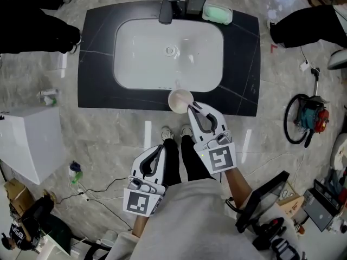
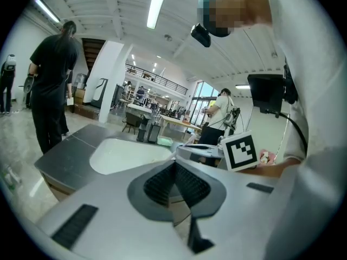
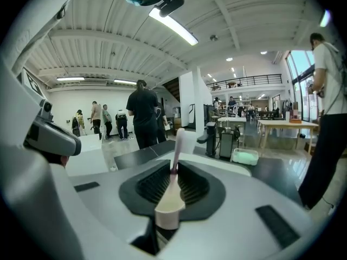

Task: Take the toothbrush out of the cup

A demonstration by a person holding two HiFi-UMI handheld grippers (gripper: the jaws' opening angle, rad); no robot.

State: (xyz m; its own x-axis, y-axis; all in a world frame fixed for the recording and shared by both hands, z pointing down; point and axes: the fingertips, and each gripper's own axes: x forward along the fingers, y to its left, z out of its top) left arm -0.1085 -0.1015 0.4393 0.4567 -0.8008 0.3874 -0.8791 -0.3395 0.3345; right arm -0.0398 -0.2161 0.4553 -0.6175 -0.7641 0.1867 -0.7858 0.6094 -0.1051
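Right gripper clamps the toothbrush just beside the cup. Left gripper has its jaws together, empty.

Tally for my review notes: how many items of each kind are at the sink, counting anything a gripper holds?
Faucet: 1
Soap dispenser: 1
Green soap dish: 1
Cup: 1
Toothbrush, clamped in the right gripper: 1
Total: 5

Blk countertop w/ sink: cup front edge, soap dish back.
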